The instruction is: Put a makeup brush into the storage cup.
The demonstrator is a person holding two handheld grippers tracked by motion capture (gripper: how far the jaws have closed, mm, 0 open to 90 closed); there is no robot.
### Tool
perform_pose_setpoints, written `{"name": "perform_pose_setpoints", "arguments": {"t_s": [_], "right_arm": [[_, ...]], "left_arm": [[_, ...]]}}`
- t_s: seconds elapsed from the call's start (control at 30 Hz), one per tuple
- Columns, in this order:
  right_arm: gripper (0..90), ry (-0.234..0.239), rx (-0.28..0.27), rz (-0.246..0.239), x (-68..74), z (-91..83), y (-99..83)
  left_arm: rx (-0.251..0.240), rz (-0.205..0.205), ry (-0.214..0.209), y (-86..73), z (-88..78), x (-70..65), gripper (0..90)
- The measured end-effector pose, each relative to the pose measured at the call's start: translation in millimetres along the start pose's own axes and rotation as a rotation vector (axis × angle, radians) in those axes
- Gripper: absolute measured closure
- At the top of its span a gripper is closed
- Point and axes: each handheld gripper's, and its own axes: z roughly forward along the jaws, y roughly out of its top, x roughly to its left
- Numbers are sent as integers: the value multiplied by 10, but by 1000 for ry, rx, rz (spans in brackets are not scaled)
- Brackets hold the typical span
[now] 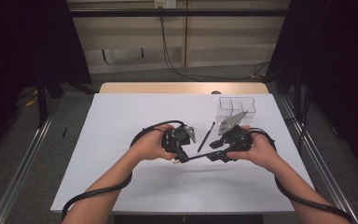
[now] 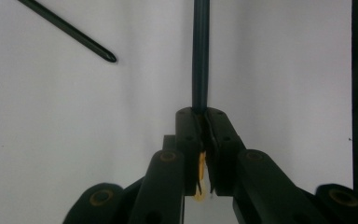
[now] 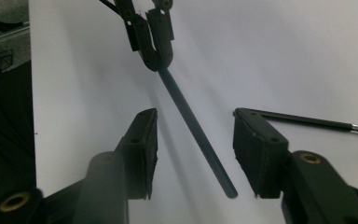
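1. High view: the white table is brightly lit from above, and the room's upper corners fall into darkness.
2. Soft shadows lie under the hands.
3. Right gripper view: near fingers are blurred.

Smooth dark plastic rod; matt white surface; clear glossy plastic box; matt black claw pads.

The left gripper rises from the near edge, its two black jaws pinched shut on a thin dark rod that runs straight away over a white table. A second dark rod lies far left.
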Motion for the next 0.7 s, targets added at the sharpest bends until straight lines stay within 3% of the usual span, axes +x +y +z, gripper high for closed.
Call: {"name": "perform_pose_setpoints", "arguments": {"t_s": [0.3, 0.43, 0.53, 0.7], "right_arm": [[584, 7, 45, -68, 36, 85, 43], [643, 34, 61, -66, 38, 129, 31], [731, 19, 70, -85, 43, 137, 2], [767, 26, 82, -90, 39, 149, -55]], "left_arm": [[-7, 19, -3, 33, 7, -8, 845], [-12, 16, -9, 51, 4, -24, 845], [-7, 21, -22, 54, 14, -29, 844], [-27, 30, -43, 46, 18, -23, 842]]}}
